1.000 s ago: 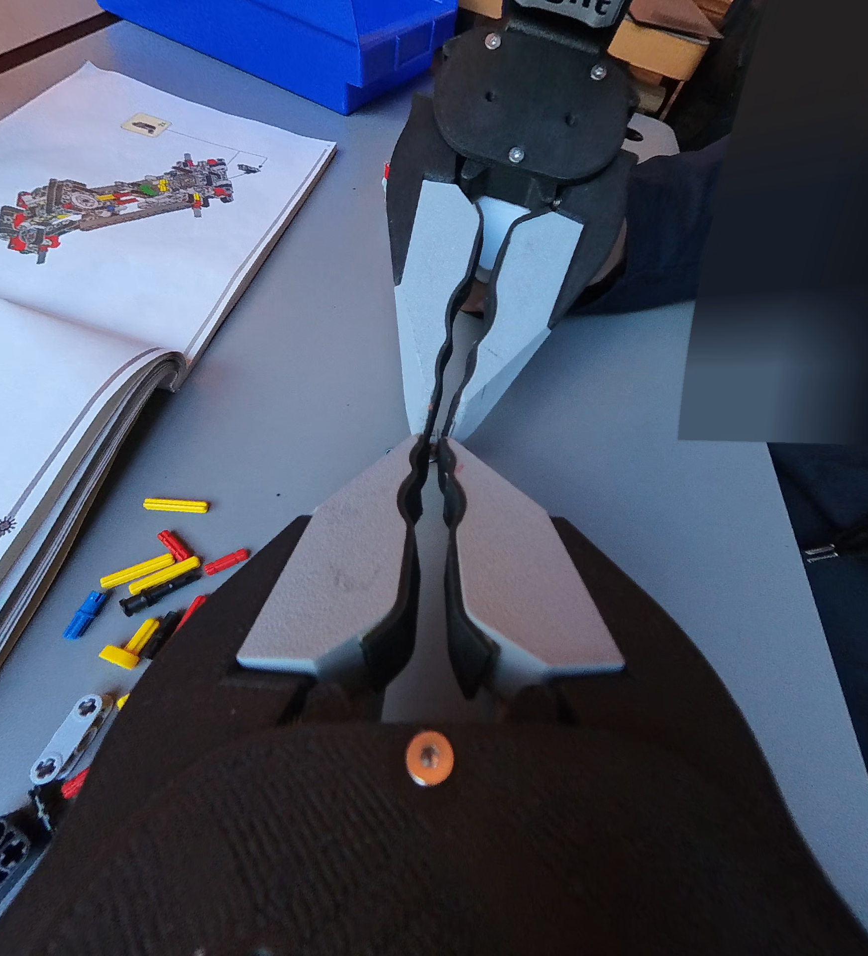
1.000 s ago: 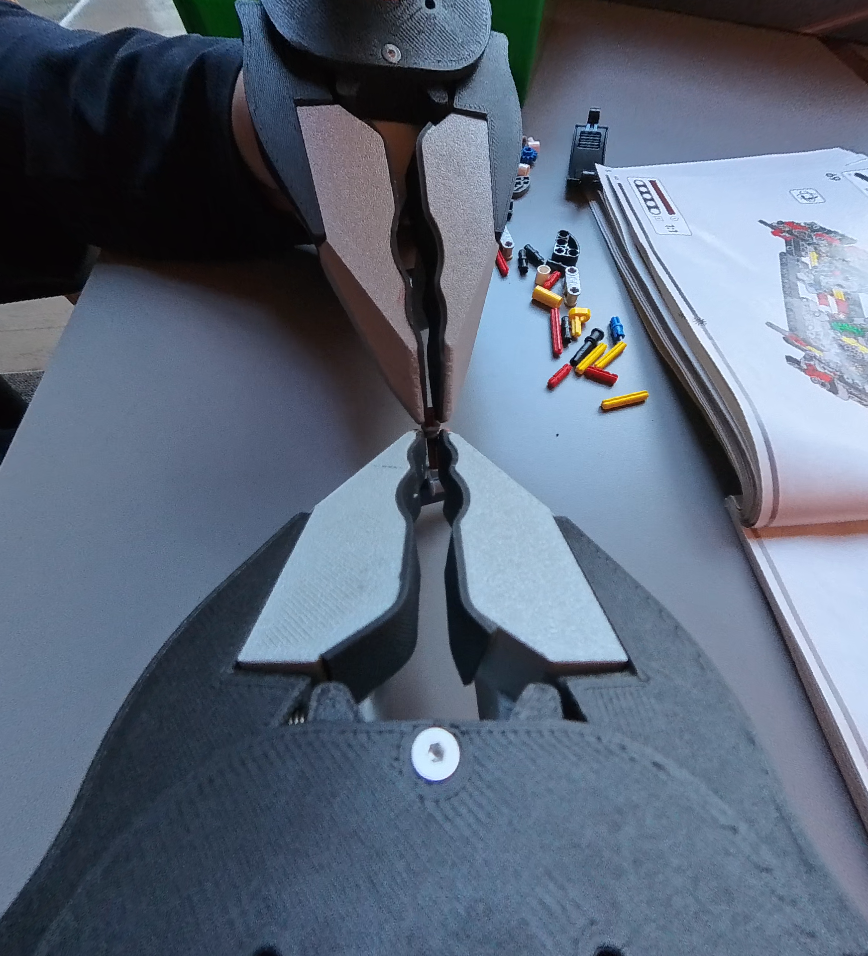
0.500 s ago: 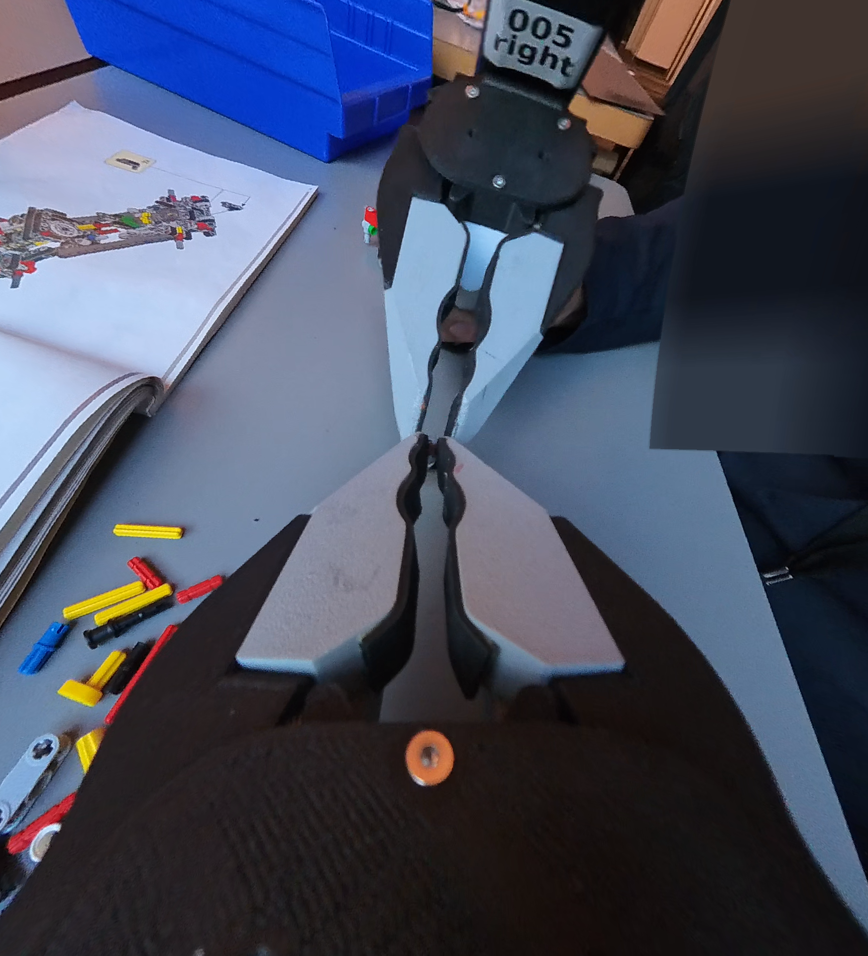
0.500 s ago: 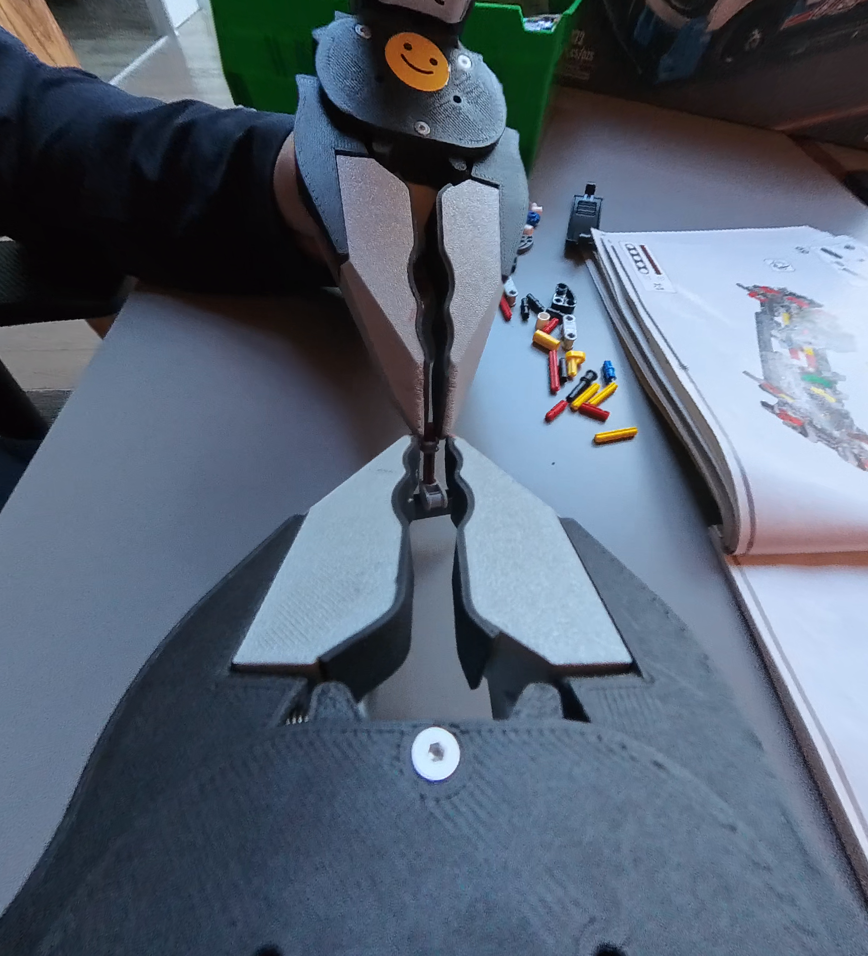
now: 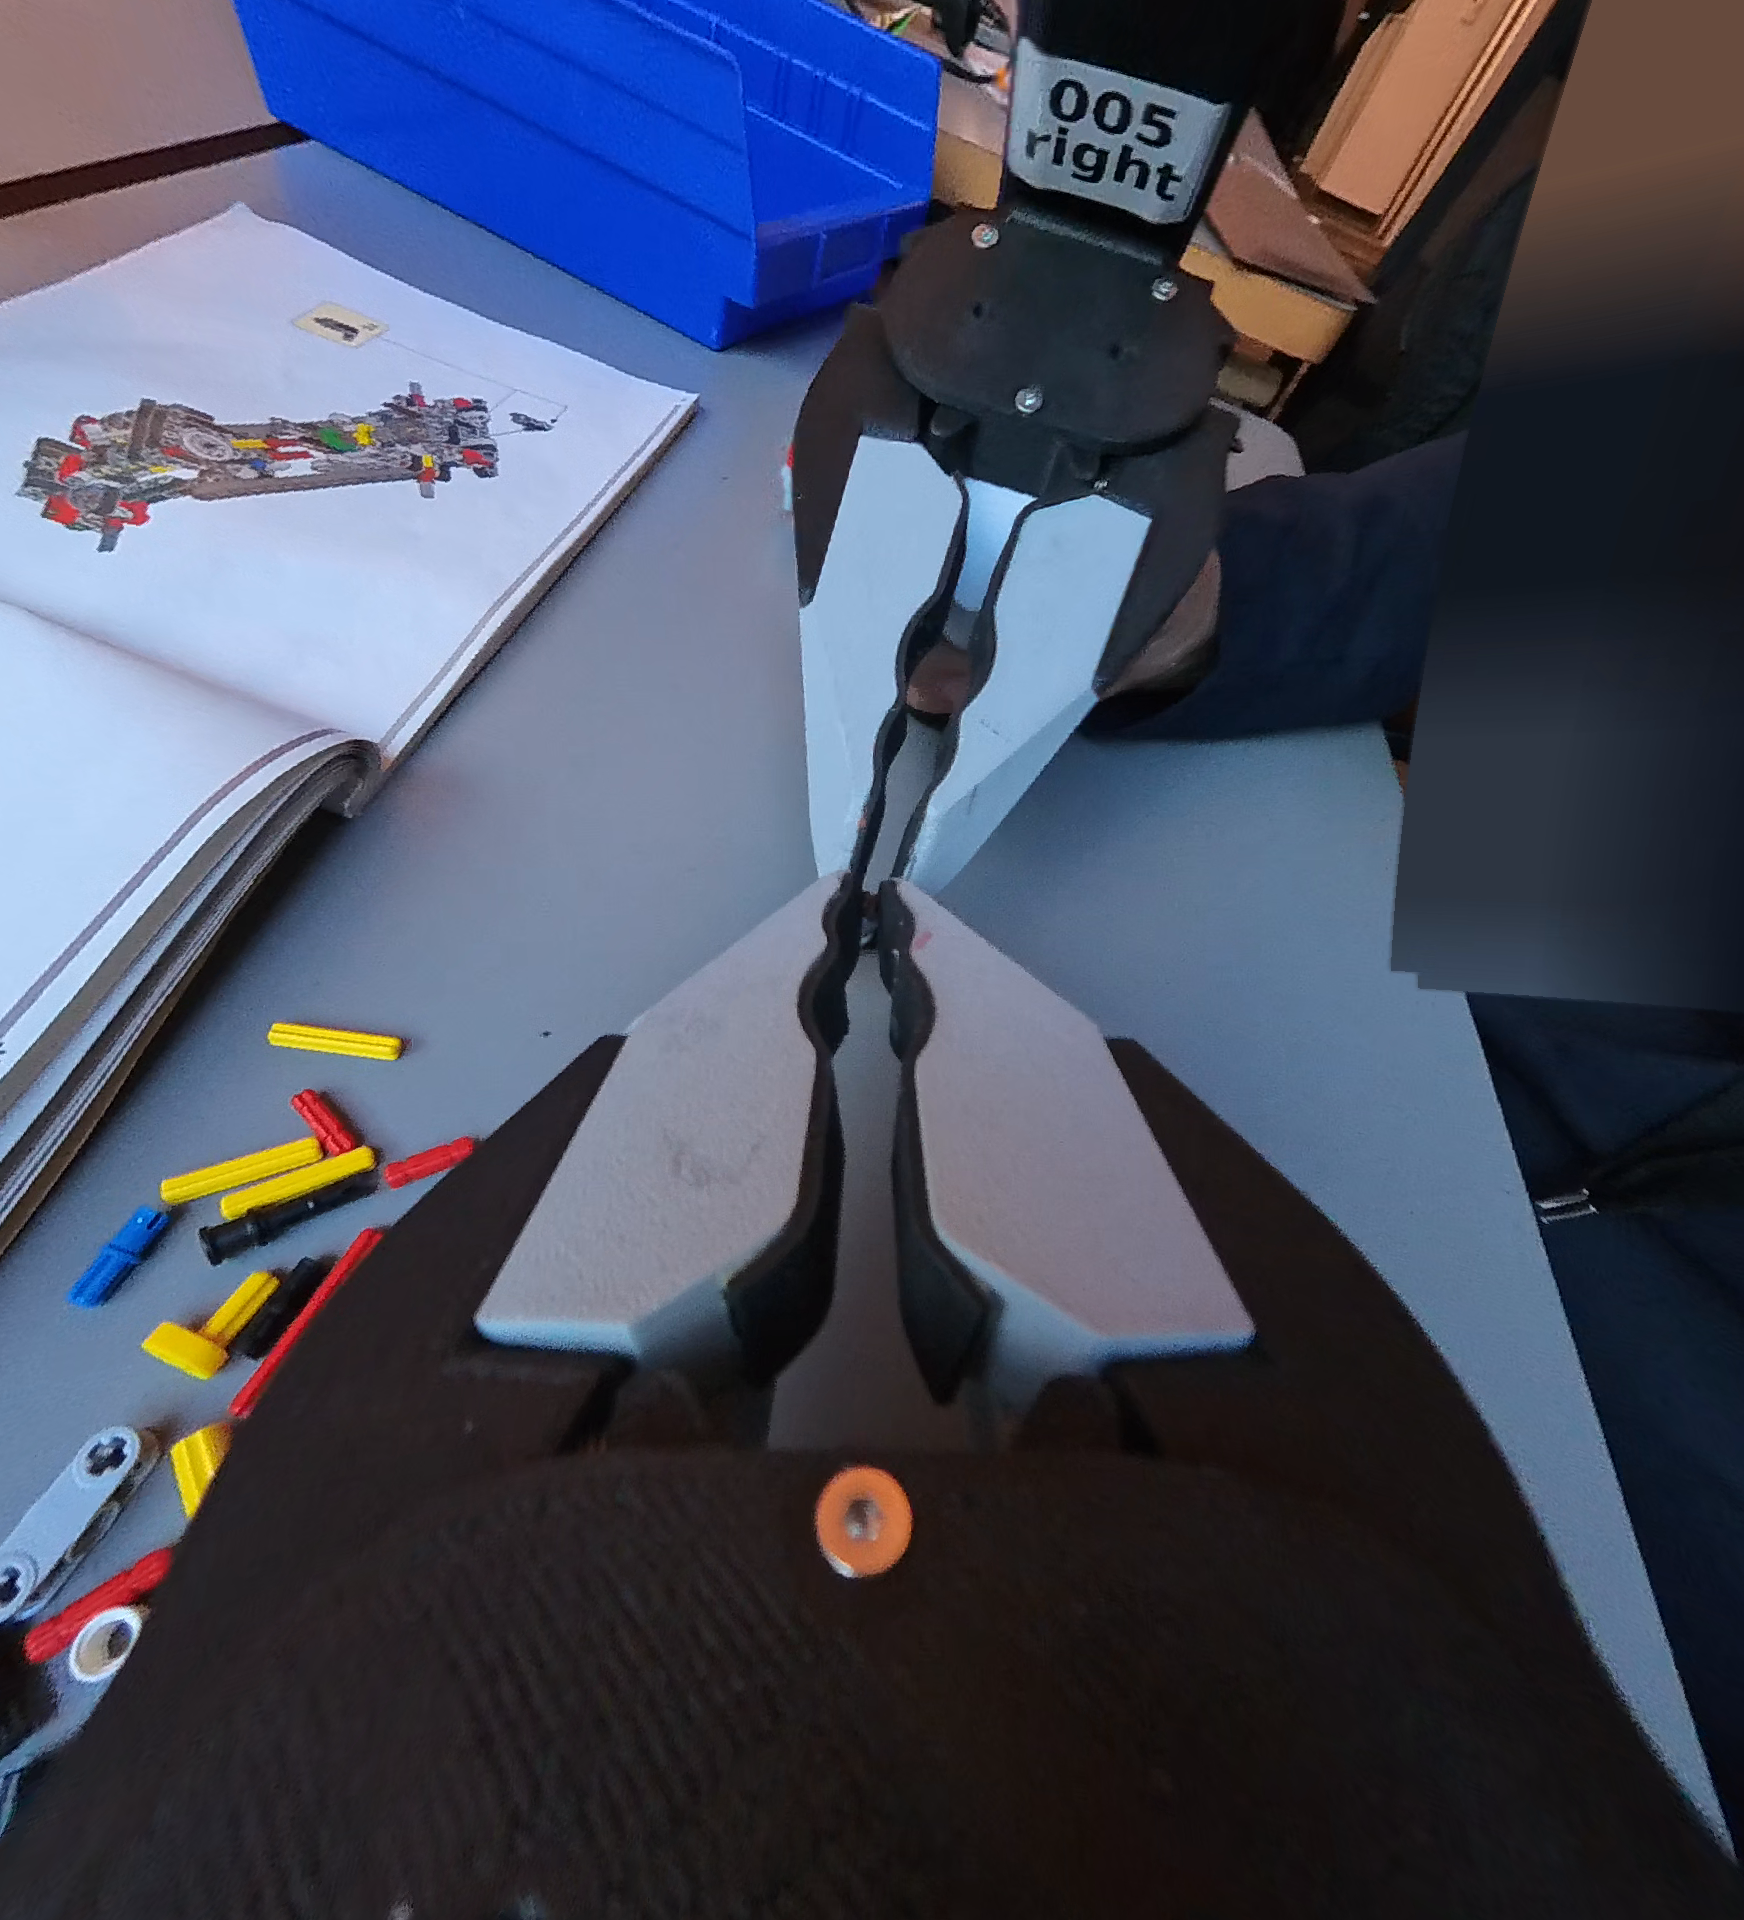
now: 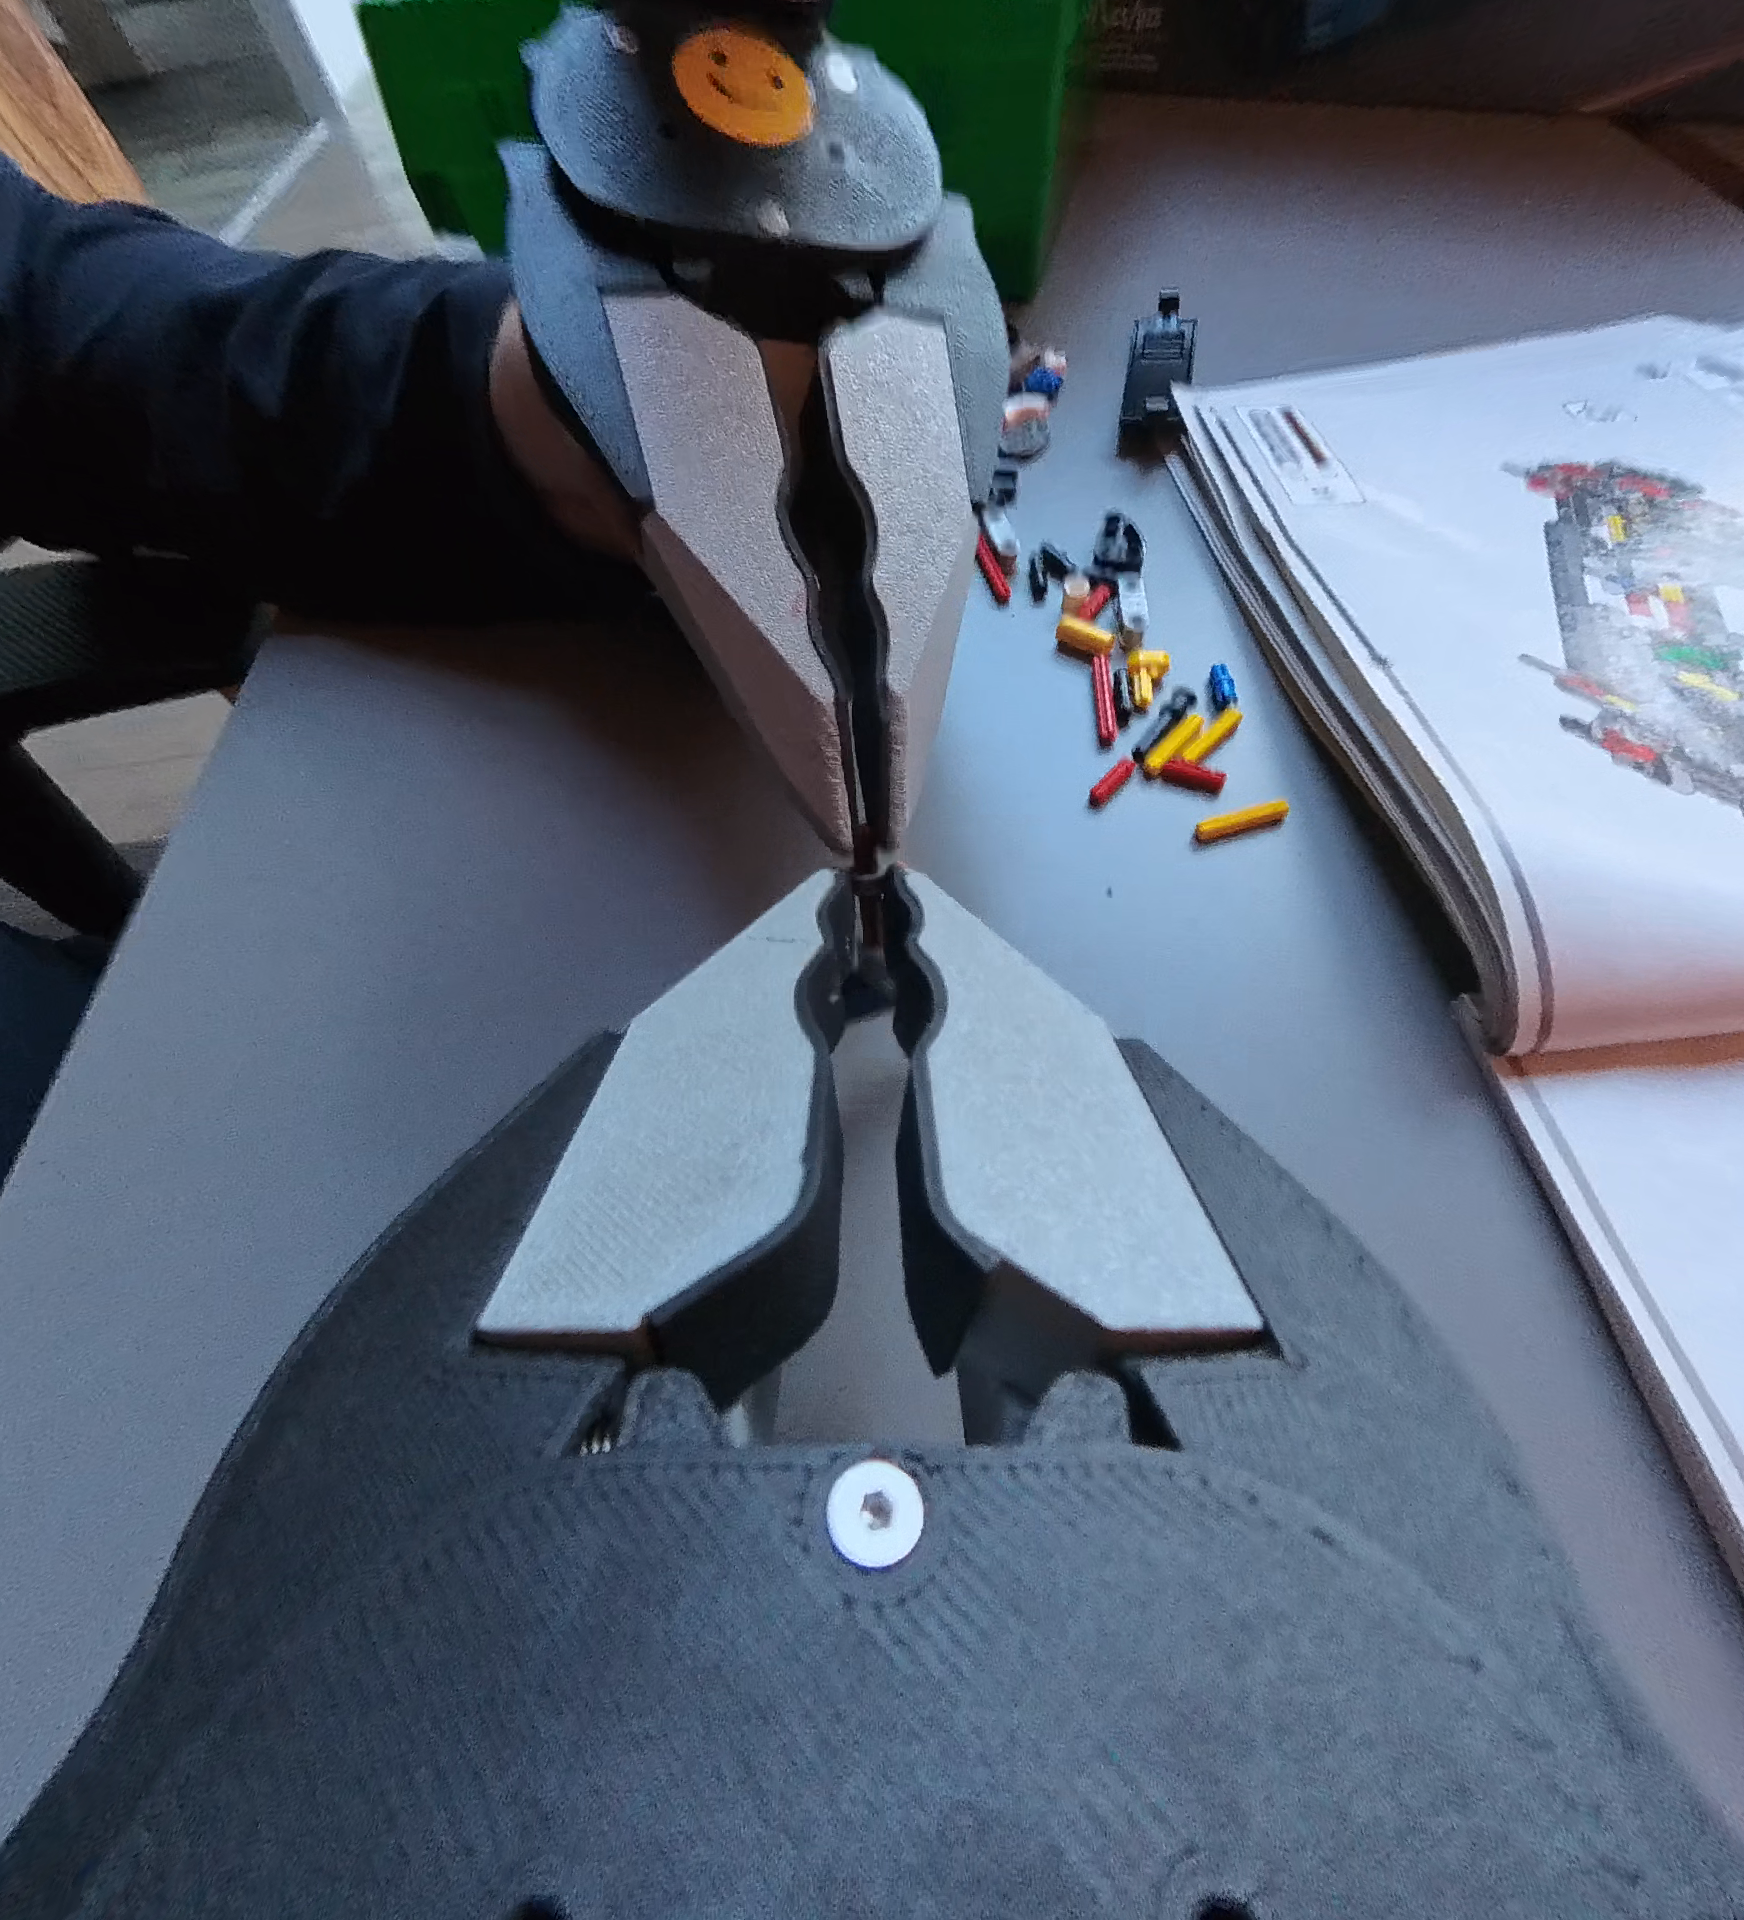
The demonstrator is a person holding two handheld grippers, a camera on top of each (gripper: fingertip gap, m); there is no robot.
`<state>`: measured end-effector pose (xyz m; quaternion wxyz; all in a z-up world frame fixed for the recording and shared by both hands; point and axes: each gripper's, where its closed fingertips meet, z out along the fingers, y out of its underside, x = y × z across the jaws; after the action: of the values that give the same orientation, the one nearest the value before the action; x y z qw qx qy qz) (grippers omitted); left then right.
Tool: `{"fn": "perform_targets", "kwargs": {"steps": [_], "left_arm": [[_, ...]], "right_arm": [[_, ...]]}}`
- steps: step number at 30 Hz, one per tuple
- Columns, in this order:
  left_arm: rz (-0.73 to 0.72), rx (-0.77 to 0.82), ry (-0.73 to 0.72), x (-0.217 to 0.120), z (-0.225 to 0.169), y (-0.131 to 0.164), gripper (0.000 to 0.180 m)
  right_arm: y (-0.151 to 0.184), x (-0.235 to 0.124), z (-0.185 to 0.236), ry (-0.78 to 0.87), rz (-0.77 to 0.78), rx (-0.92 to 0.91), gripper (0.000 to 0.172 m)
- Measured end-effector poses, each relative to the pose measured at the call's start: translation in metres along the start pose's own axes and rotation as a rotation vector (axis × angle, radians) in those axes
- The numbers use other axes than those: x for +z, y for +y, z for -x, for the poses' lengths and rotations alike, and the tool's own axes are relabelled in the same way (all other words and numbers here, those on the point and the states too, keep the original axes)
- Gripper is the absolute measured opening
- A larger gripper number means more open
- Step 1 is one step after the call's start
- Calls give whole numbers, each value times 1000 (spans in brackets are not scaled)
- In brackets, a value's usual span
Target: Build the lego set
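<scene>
My two grippers meet tip to tip above the grey table point(image 5: 577, 831). A thin dark red axle point(image 6: 862, 848) runs from one to the other, with a small light grey ring point(image 6: 869, 880) on it at the joint. My left gripper point(image 5: 866, 899) is shut on one end of the axle; it also shows in the right wrist view point(image 6: 863, 831). My right gripper point(image 6: 868, 896) is shut on the other end, which lies between its pads. The right gripper also shows in the left wrist view point(image 5: 883, 852).
Loose yellow, red, blue and black pins point(image 5: 265, 1184) lie on the table next to an open instruction booklet point(image 5: 224, 644). A blue bin point(image 5: 577, 135) and a green bin point(image 6: 993, 125) stand at the back. A dark sleeve point(image 6: 172, 416) reaches in from the table's edge. Less than 4 cm separates the two grippers' tips.
My right gripper's jaws parted a little half a second ago and have come together again on the axle. The left gripper stayed shut. Both stayed tip to tip.
</scene>
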<state>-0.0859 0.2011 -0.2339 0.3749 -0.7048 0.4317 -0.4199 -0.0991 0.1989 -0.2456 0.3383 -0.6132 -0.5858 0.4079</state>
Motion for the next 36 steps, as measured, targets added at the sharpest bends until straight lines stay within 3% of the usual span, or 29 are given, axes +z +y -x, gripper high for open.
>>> {"fn": "perform_targets", "kwargs": {"steps": [11, 20, 27, 36], "left_arm": [[12, 21, -30, -4, 7, 2, 1], [0, 7, -64, -5, 17, 0, 1], [17, 19, -57, -2, 14, 2, 1], [13, 24, -26, 1, 7, 0, 1]], "right_arm": [[5, 4, -5, 39, 35, -28, 3], [-18, -26, -19, -27, -199, 130, 5], [-4, -9, -11, 27, -56, 14, 16], [2, 2, -6, 56, 12, -77, 4]]}}
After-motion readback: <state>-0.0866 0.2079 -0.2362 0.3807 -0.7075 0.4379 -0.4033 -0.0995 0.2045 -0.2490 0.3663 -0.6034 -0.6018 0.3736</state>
